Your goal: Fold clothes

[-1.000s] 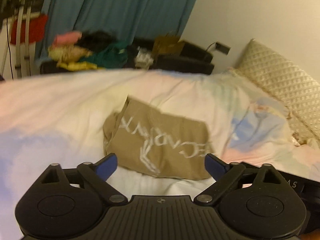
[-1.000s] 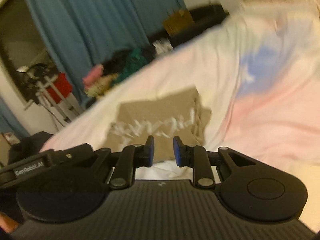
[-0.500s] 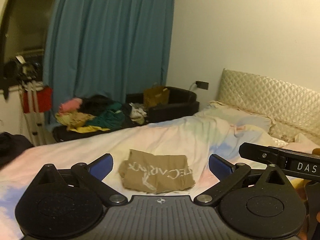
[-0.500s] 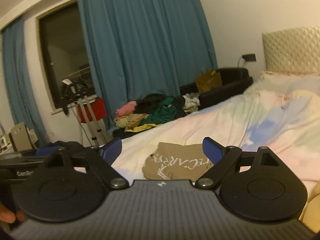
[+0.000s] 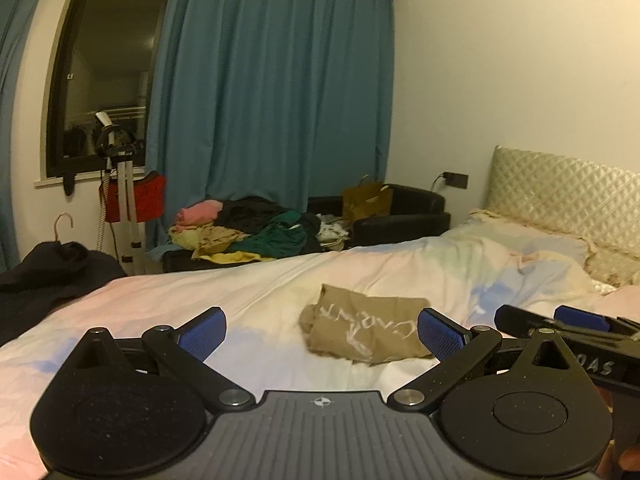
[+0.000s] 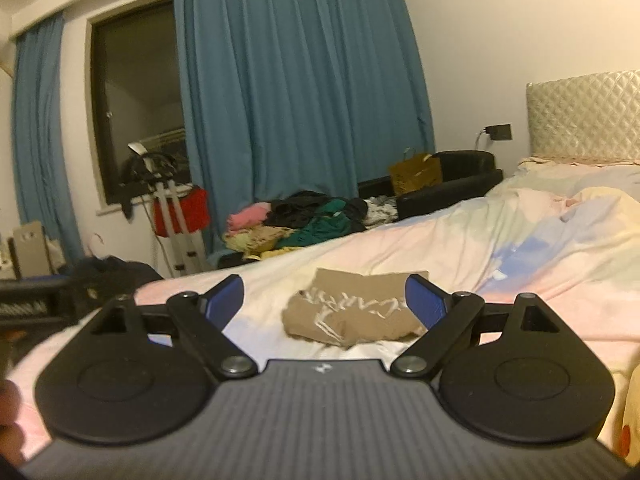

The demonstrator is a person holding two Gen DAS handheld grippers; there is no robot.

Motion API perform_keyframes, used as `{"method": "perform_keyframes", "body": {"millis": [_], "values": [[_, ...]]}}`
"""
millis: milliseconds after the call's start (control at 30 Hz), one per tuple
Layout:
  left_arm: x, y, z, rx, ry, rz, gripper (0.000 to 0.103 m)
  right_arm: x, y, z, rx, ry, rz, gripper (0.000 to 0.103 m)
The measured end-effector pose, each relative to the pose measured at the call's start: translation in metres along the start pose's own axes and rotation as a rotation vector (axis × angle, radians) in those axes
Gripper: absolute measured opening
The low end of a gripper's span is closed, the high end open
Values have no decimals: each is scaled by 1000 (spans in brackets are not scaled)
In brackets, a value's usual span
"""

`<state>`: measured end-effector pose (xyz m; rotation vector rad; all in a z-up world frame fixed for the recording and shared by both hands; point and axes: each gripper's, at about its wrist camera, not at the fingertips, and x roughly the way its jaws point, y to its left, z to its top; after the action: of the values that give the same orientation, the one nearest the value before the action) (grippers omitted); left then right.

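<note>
Lying folded on the bed, the tan shirt looks finished, with the left gripper and right gripper both spread wide and empty, so fetching another garment from the clothes pile seems next.

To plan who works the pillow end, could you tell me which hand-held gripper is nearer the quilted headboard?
Right. The right hand-held gripper is on the quilted headboard side of the left hand-held gripper, which is farther away.

A tan garment with white lettering, seemingly upside down, lies folded into a compact rectangle, flat on the pastel bedspread, near its middle.
</note>
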<state>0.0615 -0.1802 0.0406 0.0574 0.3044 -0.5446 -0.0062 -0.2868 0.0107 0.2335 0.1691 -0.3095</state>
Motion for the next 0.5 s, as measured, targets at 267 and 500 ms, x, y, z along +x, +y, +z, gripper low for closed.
{"method": "perform_keyframes", "body": {"millis": [267, 500], "values": [[9, 15, -22, -5, 28, 29, 103, 17, -1, -26, -30, 27, -11, 89], [7, 24, -29, -31, 43, 28, 103, 15, 7, -29, -71, 20, -25, 89]]}}
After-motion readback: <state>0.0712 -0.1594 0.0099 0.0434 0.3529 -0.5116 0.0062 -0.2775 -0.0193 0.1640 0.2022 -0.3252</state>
